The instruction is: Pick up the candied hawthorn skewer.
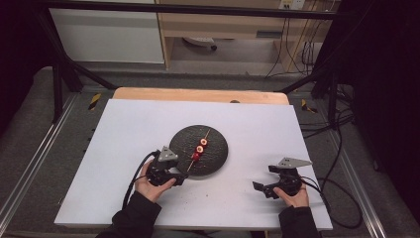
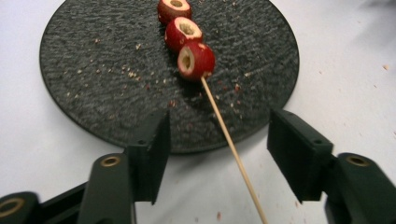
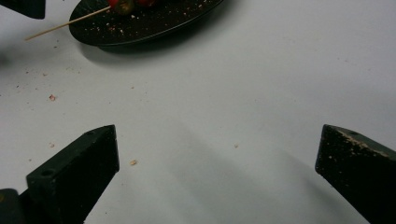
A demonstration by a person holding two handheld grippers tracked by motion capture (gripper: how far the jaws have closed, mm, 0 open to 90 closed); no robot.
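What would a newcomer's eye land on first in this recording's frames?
The round dark slate plate at the middle of the white table, with a wooden skewer threaded through three cored red fruits. Next, the left claw, its jaws straddling the skewer's bare end without touching it. The right claw rests wide open over bare table.

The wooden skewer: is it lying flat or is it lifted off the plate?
Lying flat. The skewer and its three red fruits rest on the dark plate; the left gripper's jaws flank the stick without touching.

your sleeves are black; both grippers black, brass screw eyelets behind the fingers, grey triangular plates, black cables.
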